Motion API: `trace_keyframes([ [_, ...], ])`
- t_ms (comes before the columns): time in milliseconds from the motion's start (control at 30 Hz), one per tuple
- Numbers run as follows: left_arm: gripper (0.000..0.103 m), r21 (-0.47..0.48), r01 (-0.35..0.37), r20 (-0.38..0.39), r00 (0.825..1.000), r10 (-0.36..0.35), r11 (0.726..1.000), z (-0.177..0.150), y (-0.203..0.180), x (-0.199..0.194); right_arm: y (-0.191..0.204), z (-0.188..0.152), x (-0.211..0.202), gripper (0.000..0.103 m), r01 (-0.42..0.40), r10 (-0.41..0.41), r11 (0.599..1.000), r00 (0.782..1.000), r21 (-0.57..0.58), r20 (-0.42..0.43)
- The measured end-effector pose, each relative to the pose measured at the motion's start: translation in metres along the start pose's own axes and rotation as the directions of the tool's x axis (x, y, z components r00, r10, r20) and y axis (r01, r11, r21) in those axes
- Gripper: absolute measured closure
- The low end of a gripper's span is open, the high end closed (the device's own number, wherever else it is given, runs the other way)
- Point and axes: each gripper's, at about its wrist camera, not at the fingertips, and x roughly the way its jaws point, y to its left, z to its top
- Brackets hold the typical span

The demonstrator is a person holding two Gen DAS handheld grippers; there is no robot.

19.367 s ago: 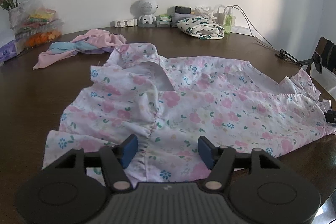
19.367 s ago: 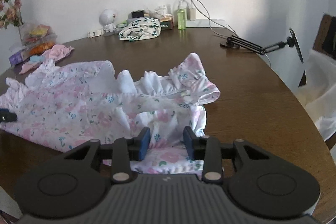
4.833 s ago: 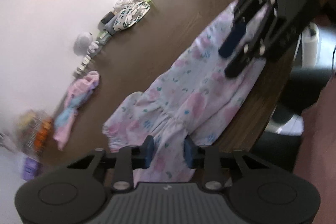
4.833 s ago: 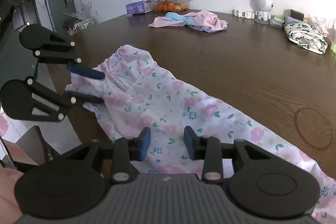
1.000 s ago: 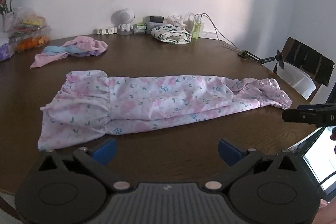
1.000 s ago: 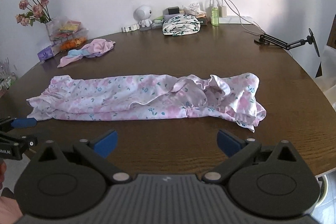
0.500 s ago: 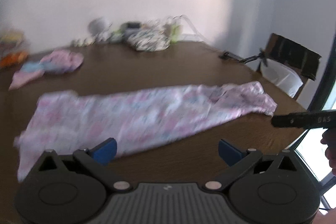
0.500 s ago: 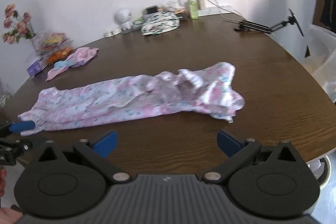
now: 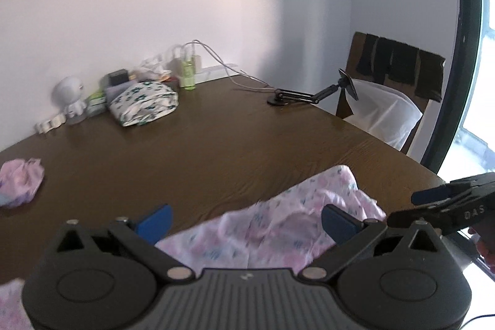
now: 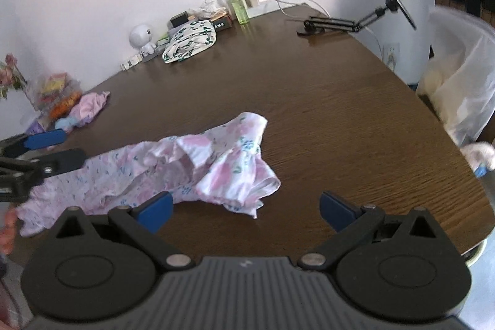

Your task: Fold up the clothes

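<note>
the floral dress [image 10: 173, 172] lies as a long narrow band across the near part of the wooden table [image 10: 324, 101], folded lengthwise, its ruffled end bunched up nearest the right gripper [image 10: 244, 211]. a second ago both cameras looked square-on at the whole band from a little way back; now both have swung toward its ruffled end and sit closer and lower. in the left wrist view the left gripper [image 9: 246, 220] hangs right over the cloth [image 9: 278, 234], which fills the gap between its blue pads, where before bare table lay between gripper and dress. its jaws are spread wide and hold nothing, as they were a second ago. the right gripper's jaws are likewise spread wide and empty, with the ruffled end just ahead of its left pad [image 10: 154, 211] and not touching it.

each gripper shows in the other's view: the right one [image 9: 445, 203] at the right edge beside the dress's end, the left one [image 10: 37, 153] at the left edge over the band.

at the far side of the table, unchanged, sit a folded green-and-white floral garment [image 10: 188, 40], a small white robot figure [image 10: 142, 39], a green bottle [image 10: 239, 8], a black phone holder arm [image 10: 349, 20] and a pink cloth pile [image 10: 89, 105].
</note>
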Motion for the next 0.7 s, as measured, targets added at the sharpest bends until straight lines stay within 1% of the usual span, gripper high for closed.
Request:
trace_keyframes([
  [67,0.001,0.007,-0.001,-0.017,1.0,0.001,1.0,0.006,-0.006,0.014,-0.007,0.005,0.005,0.0,-0.036,0.036,0.999,0.999,0.019,-0.02],
  [133,0.005,0.011,-0.008,-0.041,0.999,0.008,1.0,0.012,-0.013,0.03,-0.014,0.009,0.01,0.0,-0.071,0.072,0.997,0.997,0.038,-0.039],
  [167,0.008,0.008,-0.006,-0.054,0.999,0.006,1.0,0.014,-0.015,0.038,-0.017,0.011,0.012,0.0,-0.088,0.091,0.995,0.995,0.048,-0.048],
  [233,0.015,-0.008,0.032,-0.086,0.996,-0.033,0.999,0.017,-0.016,0.053,-0.024,0.016,0.017,0.001,-0.123,0.127,0.99,0.99,0.069,-0.066],
  [267,0.022,-0.008,0.063,-0.101,0.993,-0.063,0.998,0.018,-0.016,0.06,-0.025,0.019,0.02,0.001,-0.137,0.142,0.988,0.987,0.069,-0.077],
  [300,0.029,-0.001,0.094,-0.113,0.989,-0.094,0.996,0.018,-0.016,0.066,-0.027,0.022,0.024,0.005,-0.151,0.157,0.986,0.983,0.067,-0.092],
  [333,0.031,0.021,0.121,-0.121,0.986,-0.118,0.992,0.018,-0.016,0.07,-0.028,0.025,0.028,0.009,-0.163,0.169,0.985,0.979,0.063,-0.109],
  [367,0.032,0.048,0.147,-0.129,0.982,-0.14,0.988,0.019,-0.016,0.074,-0.029,0.029,0.032,0.01,-0.175,0.181,0.983,0.975,0.058,-0.127],
  [433,0.033,0.132,0.193,-0.157,0.973,-0.172,0.972,0.021,-0.018,0.081,-0.031,0.036,0.04,0.012,-0.192,0.196,0.981,0.967,0.041,-0.16],
  [467,0.035,0.185,0.228,-0.178,0.964,-0.196,0.956,0.023,-0.019,0.084,-0.031,0.039,0.042,0.012,-0.193,0.195,0.981,0.966,0.026,-0.169],
  [500,0.04,0.224,0.258,-0.196,0.957,-0.215,0.94,0.024,-0.019,0.086,-0.031,0.042,0.045,0.013,-0.194,0.193,0.981,0.965,0.011,-0.178],
  [533,0.043,0.26,0.285,-0.215,0.949,-0.233,0.923,0.025,-0.02,0.087,-0.031,0.045,0.047,0.015,-0.201,0.199,0.98,0.962,0.006,-0.187],
  [567,0.05,0.287,0.318,-0.235,0.938,-0.255,0.904,0.027,-0.02,0.088,-0.031,0.048,0.05,0.016,-0.209,0.205,0.978,0.959,0.003,-0.197],
  [600,0.059,0.311,0.352,-0.257,0.925,-0.278,0.883,0.029,-0.02,0.09,-0.031,0.051,0.052,0.019,-0.216,0.211,0.976,0.955,-0.001,-0.206],
  [633,0.064,0.333,0.385,-0.28,0.912,-0.3,0.861,0.031,-0.02,0.092,-0.031,0.053,0.055,0.021,-0.225,0.221,0.974,0.952,0.004,-0.213],
  [700,0.088,0.374,0.45,-0.322,0.883,-0.341,0.811,0.034,-0.021,0.095,-0.03,0.056,0.059,0.025,-0.244,0.241,0.97,0.944,0.015,-0.225],
])
